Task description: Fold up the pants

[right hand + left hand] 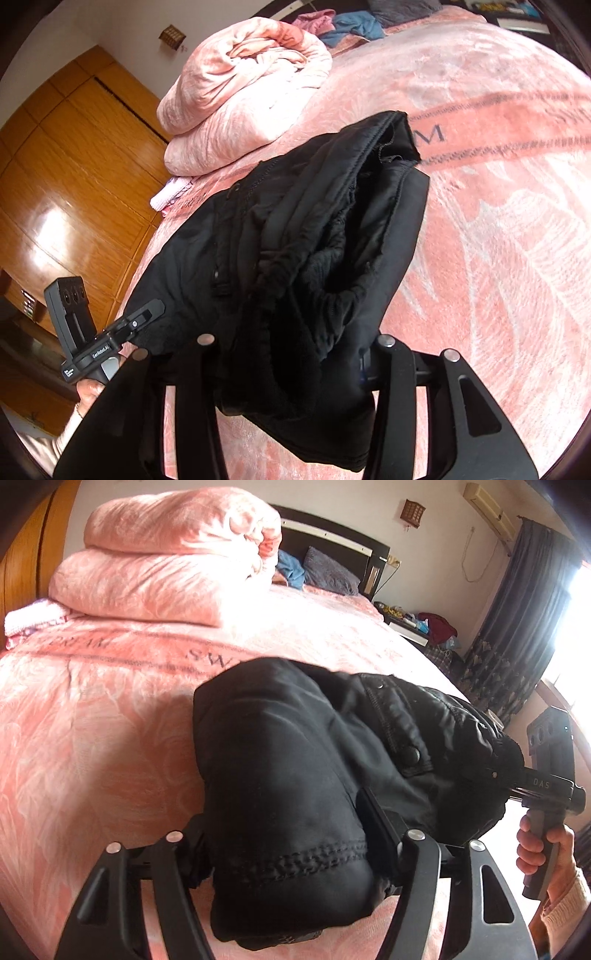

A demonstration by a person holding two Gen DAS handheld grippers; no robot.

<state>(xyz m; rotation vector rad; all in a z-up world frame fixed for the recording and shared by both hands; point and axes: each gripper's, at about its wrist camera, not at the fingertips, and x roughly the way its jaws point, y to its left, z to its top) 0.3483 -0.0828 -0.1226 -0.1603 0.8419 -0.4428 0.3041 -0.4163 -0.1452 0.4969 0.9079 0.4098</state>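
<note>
On your far left a folded pink quilt (166, 557) sat on the bed (74, 720), well apart from the black pants (295, 760), which hung bunched between your two tools just above the pink cover. Your left gripper (291, 849) had its fingers (376, 823) clamped on one hemmed end of the pants, the cloth bulging out between them. To the right, your right gripper (291, 347) had its fingers (413, 229) clamped on the other, thicker end, and your right hand (543, 853) held that tool's handle beside the bed's edge.
</note>
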